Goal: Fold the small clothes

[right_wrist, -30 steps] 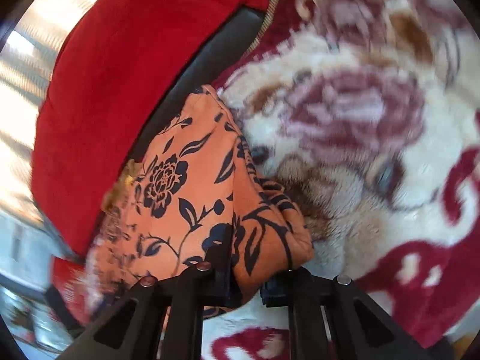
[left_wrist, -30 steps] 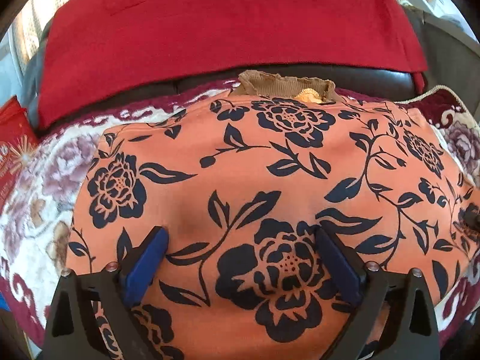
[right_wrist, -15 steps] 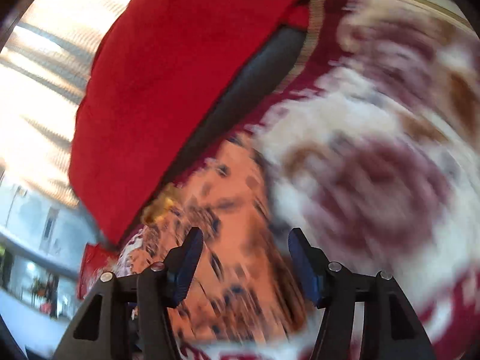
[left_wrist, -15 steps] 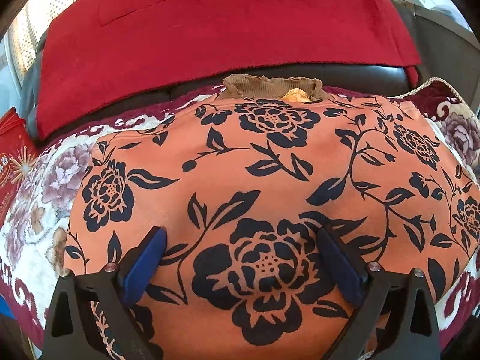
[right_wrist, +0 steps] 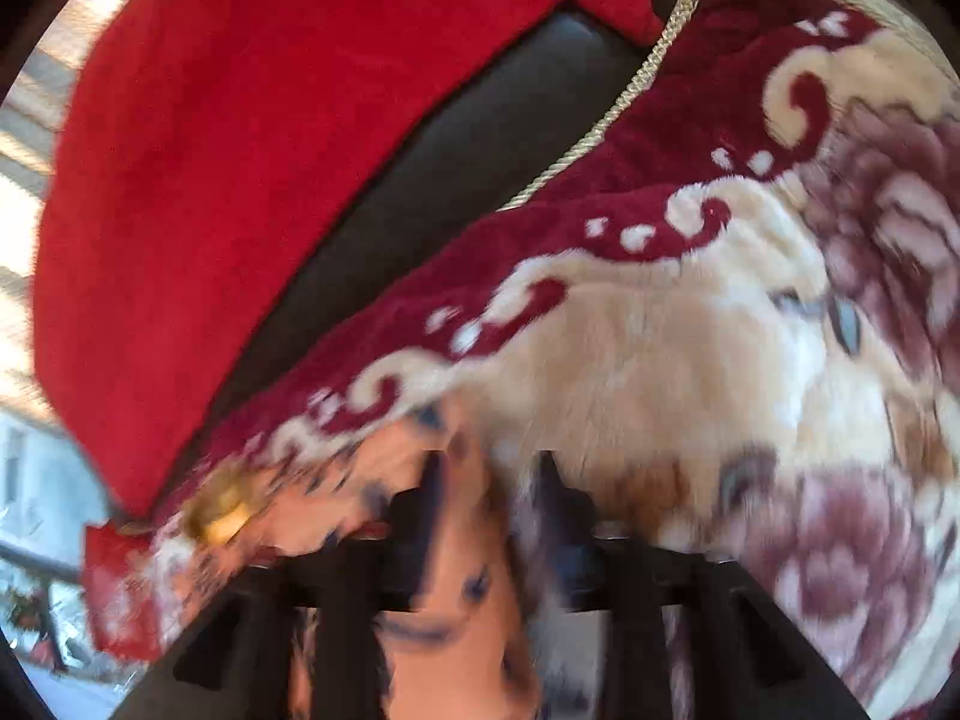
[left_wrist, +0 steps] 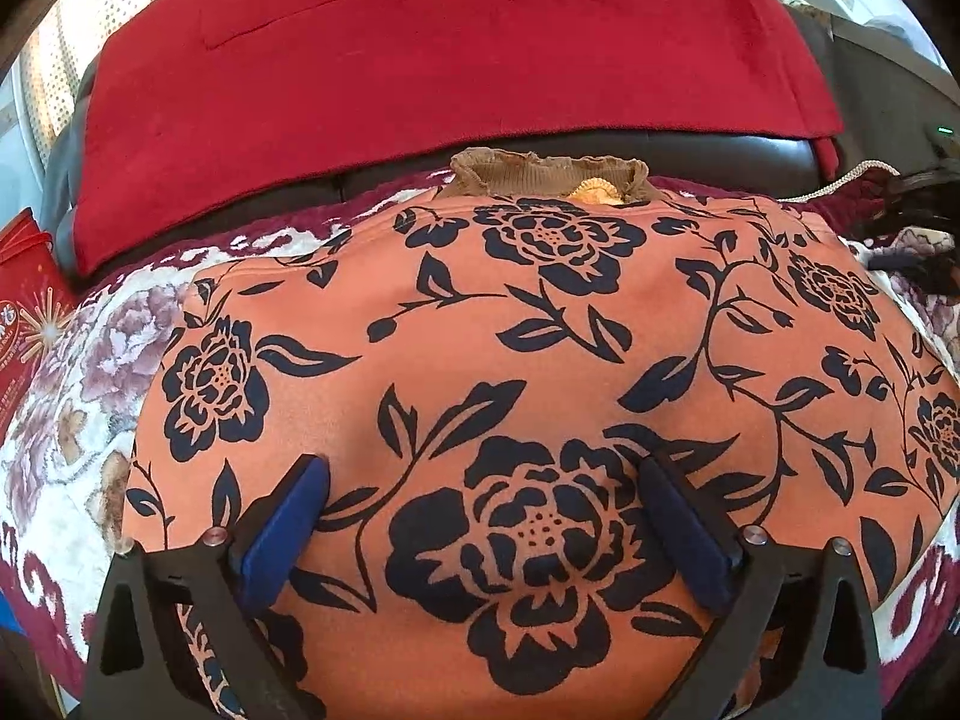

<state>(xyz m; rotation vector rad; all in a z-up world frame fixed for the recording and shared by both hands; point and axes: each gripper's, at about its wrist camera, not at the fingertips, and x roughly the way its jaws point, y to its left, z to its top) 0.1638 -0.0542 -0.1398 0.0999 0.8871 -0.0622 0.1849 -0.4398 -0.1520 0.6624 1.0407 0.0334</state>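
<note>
An orange garment (left_wrist: pixel 540 360) with black flowers lies spread flat on a plush floral blanket (left_wrist: pixel 90 372), its brown ribbed collar (left_wrist: pixel 540 177) at the far side. My left gripper (left_wrist: pixel 480 480) stands open and wide over the garment's near part, its blue pads (left_wrist: pixel 288 528) resting on the cloth with nothing pinched between them. The right wrist view is blurred. There my right gripper (right_wrist: pixel 489 480) has its jaws opening, and the garment's edge (right_wrist: pixel 456 594) lies loose below and between the fingers, not pressed by them.
A red cloth (left_wrist: pixel 450 42) drapes over the dark leather sofa back (left_wrist: pixel 720 150) behind the blanket. A red printed bag (left_wrist: pixel 24 300) stands at the left edge. The blanket (right_wrist: pixel 690 330), with its cord trim (right_wrist: pixel 606 114), stretches on to the right of the garment.
My right gripper let go of the garment's corner, opened, and swept sideways over the blanket. The left gripper stayed put and open, and the garment now lies flatter.
</note>
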